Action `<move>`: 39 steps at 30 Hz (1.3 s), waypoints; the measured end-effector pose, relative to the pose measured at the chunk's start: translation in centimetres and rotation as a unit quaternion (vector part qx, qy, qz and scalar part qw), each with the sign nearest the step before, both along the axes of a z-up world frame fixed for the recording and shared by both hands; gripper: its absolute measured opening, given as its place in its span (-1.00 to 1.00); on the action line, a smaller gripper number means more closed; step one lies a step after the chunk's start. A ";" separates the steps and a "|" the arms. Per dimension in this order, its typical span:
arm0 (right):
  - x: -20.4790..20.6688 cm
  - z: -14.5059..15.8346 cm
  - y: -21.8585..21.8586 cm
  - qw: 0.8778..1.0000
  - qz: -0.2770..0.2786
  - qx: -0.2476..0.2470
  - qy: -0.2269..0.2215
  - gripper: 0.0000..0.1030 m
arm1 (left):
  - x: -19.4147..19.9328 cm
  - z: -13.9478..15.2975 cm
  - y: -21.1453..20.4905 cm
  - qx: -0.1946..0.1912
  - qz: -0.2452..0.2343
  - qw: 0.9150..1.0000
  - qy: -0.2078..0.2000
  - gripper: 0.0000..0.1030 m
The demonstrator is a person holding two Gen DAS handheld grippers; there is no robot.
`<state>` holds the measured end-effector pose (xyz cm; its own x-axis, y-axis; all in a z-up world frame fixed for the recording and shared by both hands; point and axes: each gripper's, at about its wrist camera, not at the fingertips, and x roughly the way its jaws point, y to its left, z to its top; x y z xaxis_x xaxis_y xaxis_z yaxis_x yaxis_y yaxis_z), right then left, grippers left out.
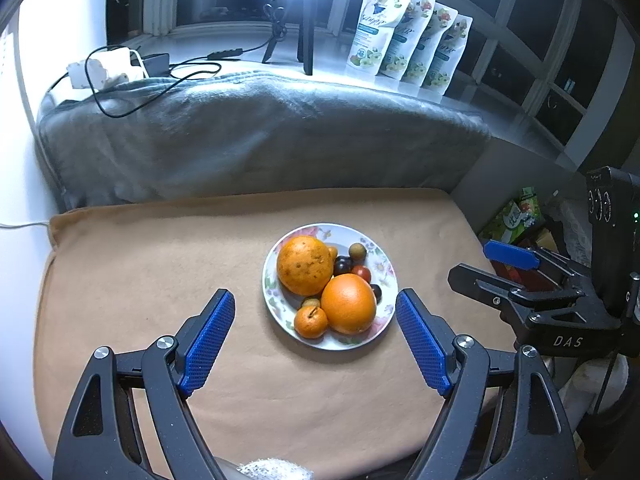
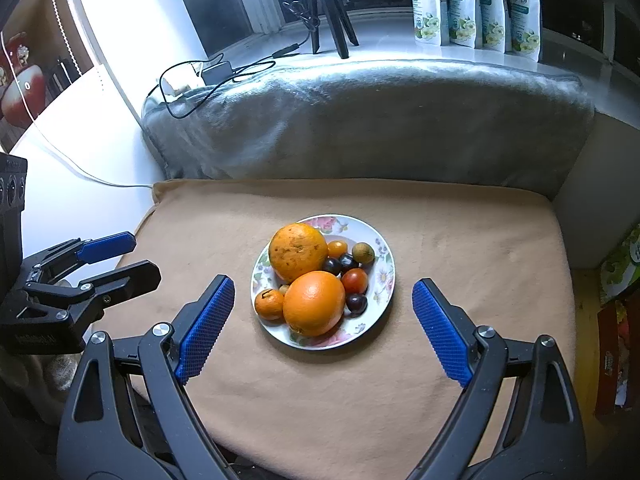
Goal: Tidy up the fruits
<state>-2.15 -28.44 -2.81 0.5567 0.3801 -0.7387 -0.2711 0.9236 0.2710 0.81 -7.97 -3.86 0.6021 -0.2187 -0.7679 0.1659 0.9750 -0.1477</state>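
Hovering, left tool [image 1: 315, 308] and right tool [image 2: 323, 295] both gape wide, nothing between their blue knurled pads. "DAS" reads on the right tool's black body. Beyond sits a round floral plate [image 1: 384, 268] on tan fleece, heaped with fruits [image 1: 306, 265]: oranges, tangerine, small dark ones. Printed pouches [image 1: 404, 32] line the sill.

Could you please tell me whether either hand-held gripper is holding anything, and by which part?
Nothing is held. The left hand-held gripper and the right hand-held gripper are both open, short of the plate of fruit.
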 end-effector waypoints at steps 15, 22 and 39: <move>-0.1 0.0 -0.5 1.000 -0.006 0.001 0.000 0.80 | 0.0 0.4 -0.1 -0.002 0.001 1.000 -0.006 0.61; -0.2 0.0 -0.4 1.000 -0.005 0.000 0.000 0.80 | -0.1 0.5 0.1 -0.002 0.000 1.000 -0.005 0.61; -0.7 -0.8 -0.7 1.000 -0.013 0.003 0.007 0.81 | -0.6 0.5 -0.2 0.008 0.009 1.000 -0.012 0.61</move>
